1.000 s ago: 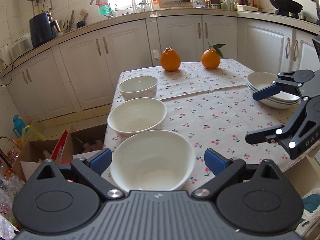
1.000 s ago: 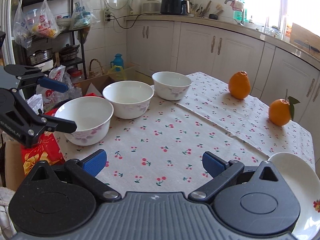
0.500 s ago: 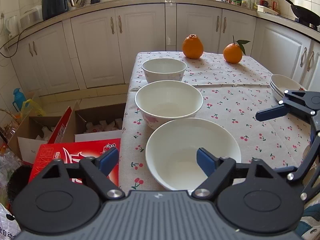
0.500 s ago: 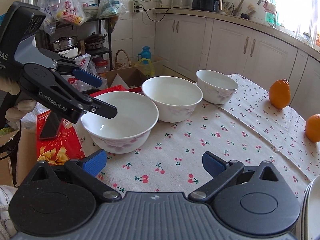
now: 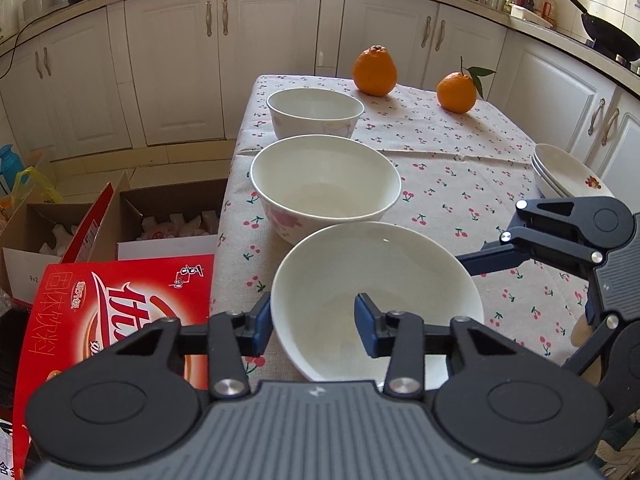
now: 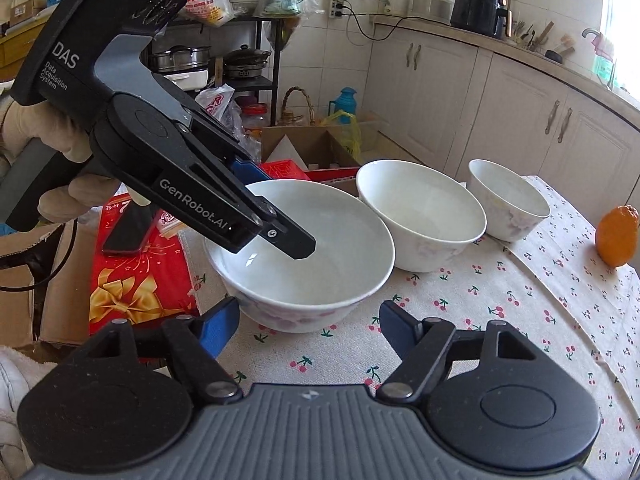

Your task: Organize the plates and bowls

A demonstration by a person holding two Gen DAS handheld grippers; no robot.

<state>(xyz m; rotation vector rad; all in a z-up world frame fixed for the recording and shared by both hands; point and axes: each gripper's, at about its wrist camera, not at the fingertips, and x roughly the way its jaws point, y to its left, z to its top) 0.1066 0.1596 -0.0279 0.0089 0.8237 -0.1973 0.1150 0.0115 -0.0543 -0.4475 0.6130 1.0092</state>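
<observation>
Jaws astride near bowl (image 5: 376,280) rim, left gripper (image 5: 316,320).

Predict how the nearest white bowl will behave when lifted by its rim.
The nearest bowl looks glazed, so probably rigid, slippery and breakable. Held on one side by the left gripper, it may tilt.

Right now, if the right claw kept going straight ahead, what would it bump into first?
Probably the nearest white ceramic bowl. It sits straight ahead of the open right claw, whose blue fingertips are level with its sides, though depth is hard to judge.
</observation>
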